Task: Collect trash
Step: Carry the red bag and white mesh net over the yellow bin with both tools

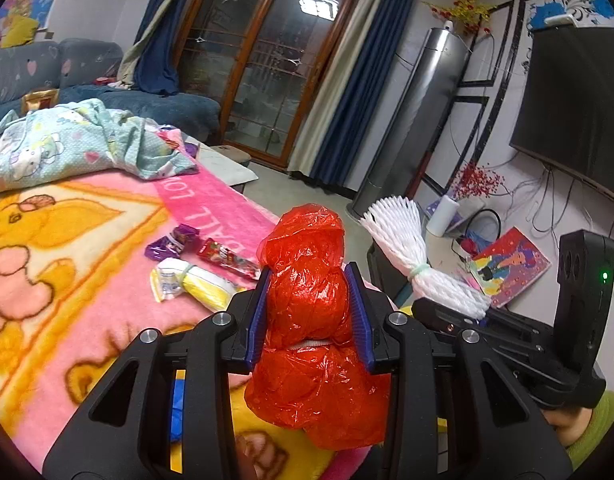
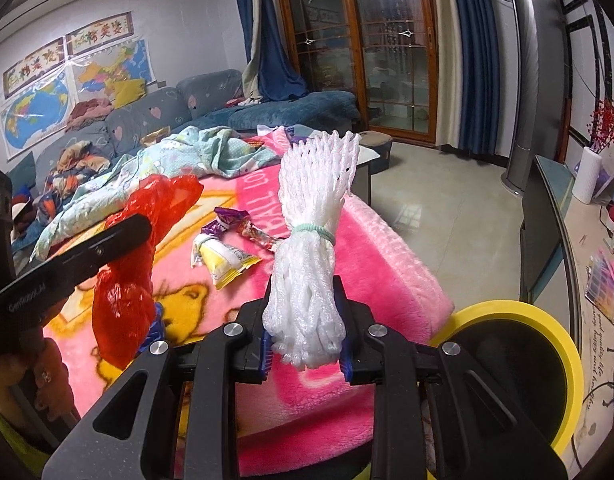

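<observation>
We hold two pieces of trash, both lifted clear of the blanket. Our left gripper [image 1: 310,312] has its blue pads [image 1: 255,316] pressed into both sides of a crumpled red plastic bag [image 1: 307,304], which bulges above and below the fingers. In the right wrist view the same bag [image 2: 127,280] hangs at the left, above the blanket.

Our right gripper [image 2: 305,322] is closed on a bundle of white foam netting [image 2: 311,240], tied round its middle with a pale green band [image 2: 311,234]. The bundle stands nearly upright, fanning out at the top, its lower end squeezed between the pads. From the left wrist we see that netting [image 1: 407,248] just to the right of the red bag, apart from it.

Still lying on the pink and yellow blanket [image 2: 387,272] are three wrappers close together: a yellow and white packet [image 2: 223,260], a purple wrapper [image 2: 223,220] and a red wrapper [image 2: 259,234] beyond it. A light blue printed cloth [image 2: 167,168] is bunched at the blanket's far end.

A bin with a yellow rim [image 2: 547,320] stands just beside the blanket's near corner, below and to the right of our right gripper. Behind the blanket are a blue sofa [image 2: 267,108] and a wooden glass door [image 2: 387,52].
</observation>
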Tool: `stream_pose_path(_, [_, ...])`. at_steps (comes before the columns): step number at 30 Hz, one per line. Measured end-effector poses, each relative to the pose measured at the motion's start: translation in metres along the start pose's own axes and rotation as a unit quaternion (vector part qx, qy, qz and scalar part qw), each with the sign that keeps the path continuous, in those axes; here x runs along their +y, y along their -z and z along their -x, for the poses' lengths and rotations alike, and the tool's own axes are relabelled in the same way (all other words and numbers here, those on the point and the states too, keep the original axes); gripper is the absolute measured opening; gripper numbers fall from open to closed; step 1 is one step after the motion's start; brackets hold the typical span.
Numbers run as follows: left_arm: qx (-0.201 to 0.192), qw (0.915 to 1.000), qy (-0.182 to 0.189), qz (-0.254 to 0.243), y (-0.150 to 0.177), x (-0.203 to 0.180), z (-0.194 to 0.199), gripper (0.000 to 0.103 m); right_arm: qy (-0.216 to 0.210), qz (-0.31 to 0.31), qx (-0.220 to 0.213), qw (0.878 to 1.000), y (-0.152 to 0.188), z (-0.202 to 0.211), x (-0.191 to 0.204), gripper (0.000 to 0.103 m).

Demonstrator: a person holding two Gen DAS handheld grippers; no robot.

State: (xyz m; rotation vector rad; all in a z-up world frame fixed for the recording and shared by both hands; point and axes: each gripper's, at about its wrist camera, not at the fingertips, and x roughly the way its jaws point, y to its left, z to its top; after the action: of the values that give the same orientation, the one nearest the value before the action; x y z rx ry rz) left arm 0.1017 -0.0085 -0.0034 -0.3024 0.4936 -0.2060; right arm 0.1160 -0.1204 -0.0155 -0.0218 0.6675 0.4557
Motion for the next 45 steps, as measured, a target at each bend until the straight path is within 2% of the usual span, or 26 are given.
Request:
stream_pose_path(21, [0.021, 0.9969, 0.04, -0.064, 0.013, -0.055, -0.021, 0.028, 0.04, -0.043, -0.012, 0.998, 0.005, 0.02, -0.047, 0.024])
stream_pose_path(45, [0.04, 0.9867, 0.084, -0.133, 0.026, -0.111, -0.045, 0.028, 0.086, -0.104, -0.019, 0.991, 0.021, 0.039, -0.102, 0.024])
